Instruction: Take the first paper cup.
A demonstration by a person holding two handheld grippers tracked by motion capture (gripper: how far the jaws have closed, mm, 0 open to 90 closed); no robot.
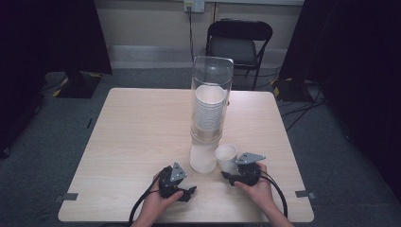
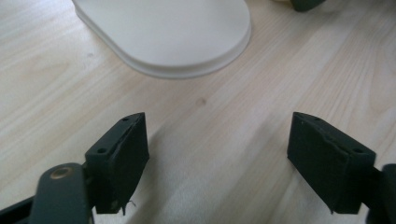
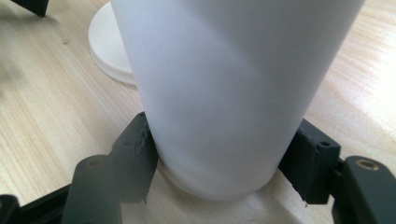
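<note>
A clear tube dispenser stacked with white paper cups stands on a white round base near the table's front middle. Just right of the base stands a single white paper cup. My right gripper is shut on this cup low down, and in the right gripper view both pads press the cup near its bottom, with the gripper close to the tabletop. My left gripper lies in front of the base to the left. Its jaws stand wide apart over bare wood, short of the base.
The light wooden table has its front edge close behind both hands. A black folding chair stands beyond the far edge. Dark curtains hang at both sides, and cables run on the grey floor at the right.
</note>
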